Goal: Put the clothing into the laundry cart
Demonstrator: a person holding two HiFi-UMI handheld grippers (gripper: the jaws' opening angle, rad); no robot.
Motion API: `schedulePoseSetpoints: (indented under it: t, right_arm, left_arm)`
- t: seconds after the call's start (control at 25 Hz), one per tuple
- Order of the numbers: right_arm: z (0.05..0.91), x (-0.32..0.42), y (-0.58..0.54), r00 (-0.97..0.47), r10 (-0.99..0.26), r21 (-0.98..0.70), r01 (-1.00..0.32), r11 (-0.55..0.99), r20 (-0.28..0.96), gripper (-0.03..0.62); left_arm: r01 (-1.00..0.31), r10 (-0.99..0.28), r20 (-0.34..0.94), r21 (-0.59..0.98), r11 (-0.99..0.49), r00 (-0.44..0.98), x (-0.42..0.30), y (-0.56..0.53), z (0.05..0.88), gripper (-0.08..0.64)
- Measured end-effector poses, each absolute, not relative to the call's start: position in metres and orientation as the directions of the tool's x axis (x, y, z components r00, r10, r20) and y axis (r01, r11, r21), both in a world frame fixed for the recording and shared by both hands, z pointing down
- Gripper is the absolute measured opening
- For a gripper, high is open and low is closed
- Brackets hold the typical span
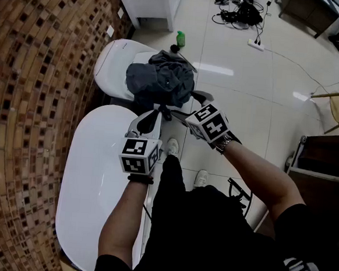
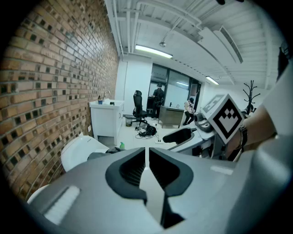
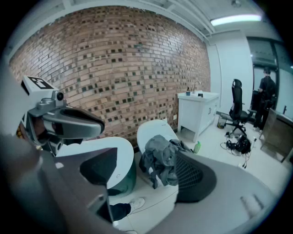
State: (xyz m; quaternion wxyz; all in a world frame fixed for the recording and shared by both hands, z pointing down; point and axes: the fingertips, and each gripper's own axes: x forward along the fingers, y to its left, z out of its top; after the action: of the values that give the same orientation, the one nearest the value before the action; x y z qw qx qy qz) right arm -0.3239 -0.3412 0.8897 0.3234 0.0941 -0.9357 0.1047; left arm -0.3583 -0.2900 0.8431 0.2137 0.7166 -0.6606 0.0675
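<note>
A crumpled heap of grey-blue clothing is lying on the small white rounded table, bunched toward the table's floor-side edge and spilling over it, with a fold hanging down past the rim. The right gripper is standing with its jaws apart and nothing between the pads. It is aiming down at the heap, which is lying straight ahead of it and just beyond its tips. The left gripper is sitting beside it with its jaws closed together and empty, just short of the heap's near edge. The heap looks bundled, with no clear long axis. The right gripper seems better placed for the grab. No laundry cart is showing clearly in any view.
</note>
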Motion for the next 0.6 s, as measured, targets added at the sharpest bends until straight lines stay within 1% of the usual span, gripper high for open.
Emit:
schedulePoseSetpoints:
  t: [0.16,0.28,0.4,0.48,0.6]
  right_arm:
    - [1.001,-0.392,-0.398,-0.736,-0.101,-0.145,-0.262,0.954,0.669,0.444]
    - [1.082,-0.432,-0.43,-0.712,-0.101,-0.165,-0.296,0.941,0.695,0.476]
    - [1.151,-0.472,-0.454,-0.69,-0.118,-0.183,-0.347,0.92,0.715,0.491]
    - [1.196,-0.509,-0.469,-0.673,-0.139,-0.205,-0.406,0.891,0.726,0.509]
    - [1.223,-0.569,-0.523,-0.619,-0.125,-0.239,-0.471,0.849,0.775,0.525]
  left_arm:
    - [-0.974,-0.901,0.416,0.222,-0.033,0.125,-0.435,-0.336,0.926,0.042]
    - [-0.972,-0.883,0.45,0.236,-0.023,0.13,-0.481,-0.367,0.993,0.068]
    - [-0.966,-0.865,0.478,0.258,-0.03,0.154,-0.523,-0.395,1.058,0.086]
    - [-0.959,-0.848,0.497,0.278,-0.047,0.186,-0.558,-0.412,1.102,0.097]
    - [-0.938,-0.81,0.541,0.346,-0.032,0.228,-0.621,-0.47,1.129,0.106]
